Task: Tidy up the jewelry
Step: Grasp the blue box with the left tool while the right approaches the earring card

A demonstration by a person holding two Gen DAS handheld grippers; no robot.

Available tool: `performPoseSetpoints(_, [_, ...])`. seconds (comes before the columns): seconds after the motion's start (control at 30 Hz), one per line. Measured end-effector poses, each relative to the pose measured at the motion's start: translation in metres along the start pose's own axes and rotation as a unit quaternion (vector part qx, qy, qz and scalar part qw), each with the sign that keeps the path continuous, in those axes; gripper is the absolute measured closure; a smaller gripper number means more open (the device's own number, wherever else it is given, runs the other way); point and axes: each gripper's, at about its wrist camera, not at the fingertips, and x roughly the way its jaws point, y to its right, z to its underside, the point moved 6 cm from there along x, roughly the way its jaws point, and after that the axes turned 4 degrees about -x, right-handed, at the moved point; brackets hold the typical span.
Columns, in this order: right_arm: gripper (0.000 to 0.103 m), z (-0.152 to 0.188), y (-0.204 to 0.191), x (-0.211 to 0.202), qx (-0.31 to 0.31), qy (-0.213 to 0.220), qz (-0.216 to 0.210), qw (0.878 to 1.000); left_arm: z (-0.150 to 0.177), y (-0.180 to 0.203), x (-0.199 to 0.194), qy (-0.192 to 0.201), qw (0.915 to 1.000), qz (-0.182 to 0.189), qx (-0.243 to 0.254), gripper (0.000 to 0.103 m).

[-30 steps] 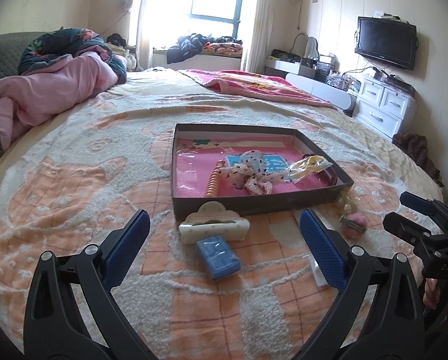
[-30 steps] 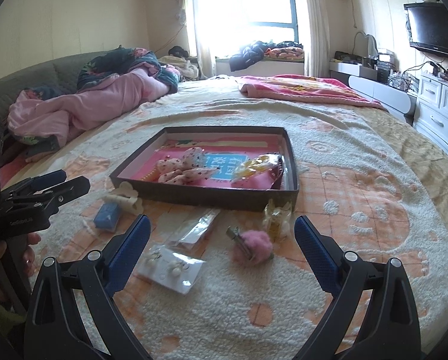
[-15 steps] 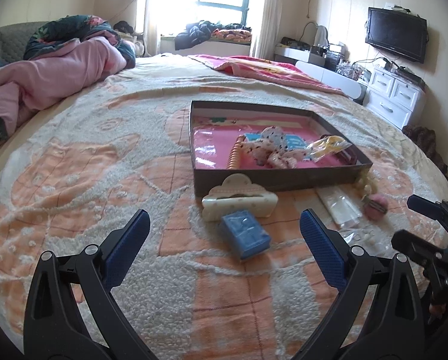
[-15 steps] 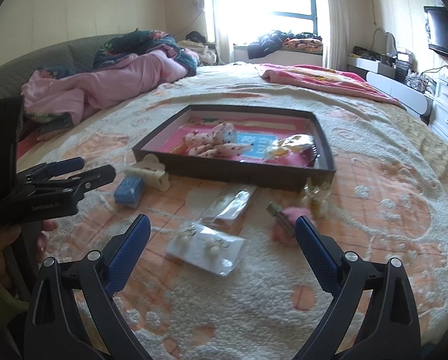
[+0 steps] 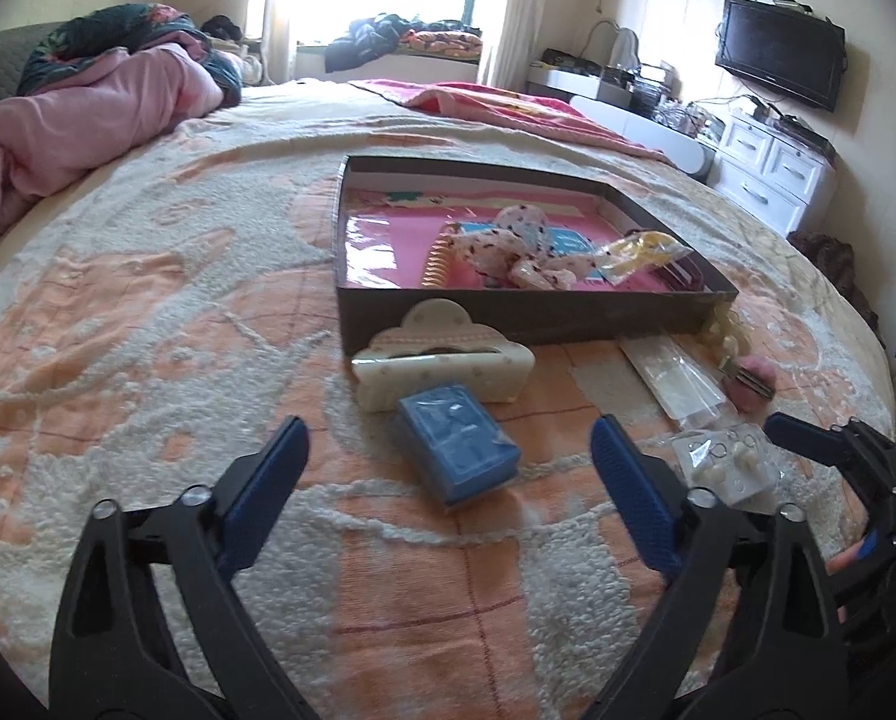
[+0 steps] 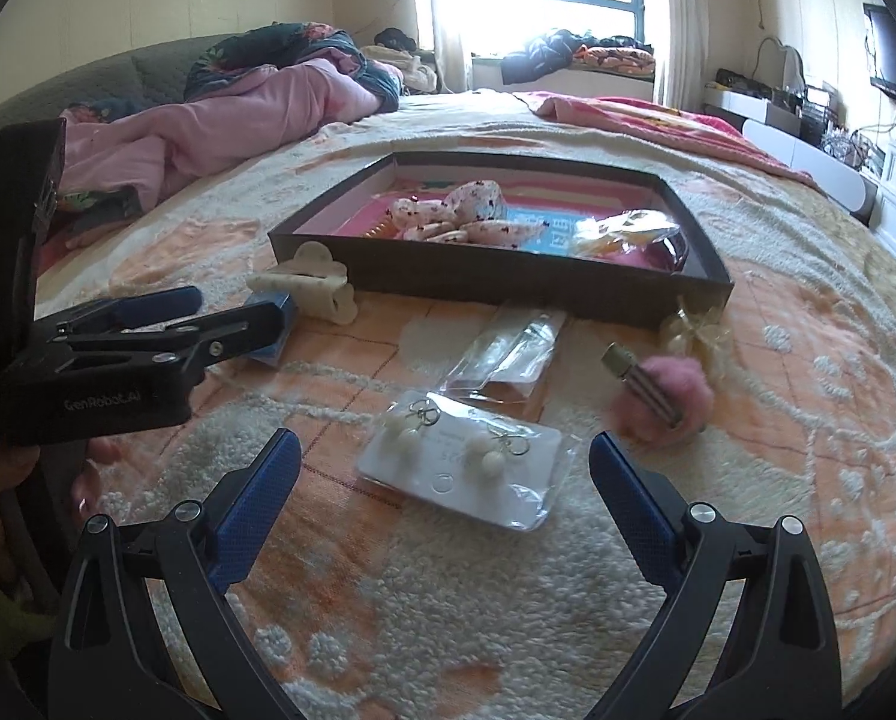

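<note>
A dark shallow box (image 5: 526,315) (image 6: 496,291) with a pink floor lies on the bed and holds a dotted bow, a comb and a yellow packet. In front of it lie a cream hair claw (image 5: 442,363) (image 6: 304,288), a small blue box (image 5: 457,444) (image 6: 271,333), a clear sleeve (image 5: 676,384) (image 6: 502,354), a pearl earring card (image 5: 727,468) (image 6: 466,468) and a pink pompom clip (image 5: 751,384) (image 6: 664,396). My left gripper (image 5: 448,474) is open, just short of the blue box. My right gripper (image 6: 445,480) is open around the near side of the earring card.
A pale bead bow (image 6: 694,330) lies at the box's right corner. Pink bedding (image 5: 76,126) is heaped at the far left. A white dresser (image 5: 772,180) and TV (image 5: 778,60) stand beyond the bed's right edge. The left gripper (image 6: 148,336) shows in the right wrist view.
Both grippers have moved forward and down over the blanket. The blue box now sits between the left fingers' line, and the earring card has come between the right fingers. Both stay open.
</note>
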Motion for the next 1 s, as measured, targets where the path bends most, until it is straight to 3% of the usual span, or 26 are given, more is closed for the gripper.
performPoseSetpoints(0.2, [0.009, 0.002, 0.000, 0.009, 0.018, -0.007, 0.001, 1.000, 0.002, 0.003, 0.012, -0.020, 0.9993, 0.025, -0.019, 0.048])
performPoseSetpoints(0.3, [0.009, 0.002, 0.001, 0.012, 0.024, -0.008, 0.003, 1.000, 0.003, 0.003, 0.016, -0.026, 0.9991, 0.025, -0.024, 0.054])
performPoseSetpoints(0.43, [0.021, 0.000, 0.001, 0.016, 0.029, -0.012, 0.014, 0.999, 0.005, -0.002, 0.020, -0.038, 0.9981, 0.029, -0.039, 0.071])
performPoseSetpoints(0.63, [0.036, 0.002, 0.003, 0.020, 0.013, -0.017, 0.034, 0.999, 0.006, -0.002, 0.019, -0.039, 0.9978, 0.036, -0.040, 0.073])
performPoseSetpoints(1.0, [0.039, 0.004, 0.010, 0.009, 0.022, -0.017, 0.016, 0.999, 0.010, 0.007, 0.009, -0.040, 0.9981, 0.041, -0.022, 0.075])
